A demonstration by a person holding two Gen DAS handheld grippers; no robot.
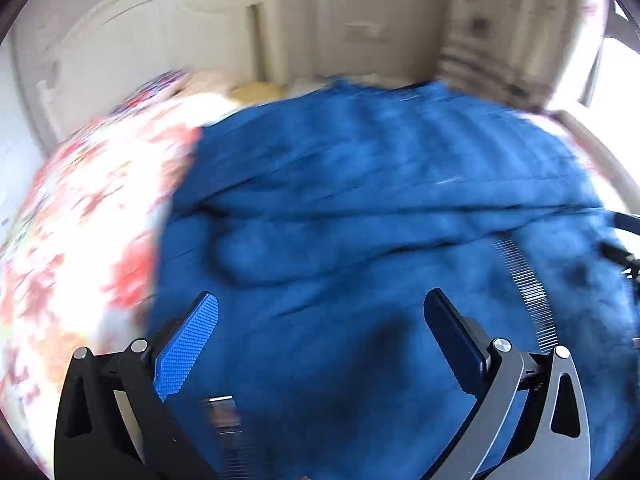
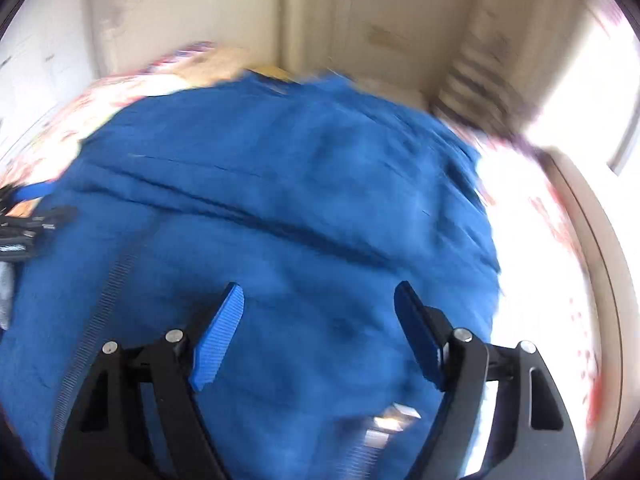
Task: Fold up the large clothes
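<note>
A large blue garment (image 1: 360,208) lies spread and creased over a bed, with a grey zipper strip (image 1: 528,292) running down it. It also fills the right wrist view (image 2: 280,200), zipper (image 2: 100,308) at the left. My left gripper (image 1: 320,304) is open and empty just above the blue cloth. My right gripper (image 2: 318,296) is open and empty above the cloth too. Part of the left gripper (image 2: 24,228) shows at the left edge of the right wrist view. Both views are blurred by motion.
A white bedsheet with red flower print (image 1: 80,240) lies under the garment, left of it, and right of it in the right wrist view (image 2: 552,240). A cream headboard (image 1: 132,32) and wall stand behind. A bright window (image 2: 624,92) is at the right.
</note>
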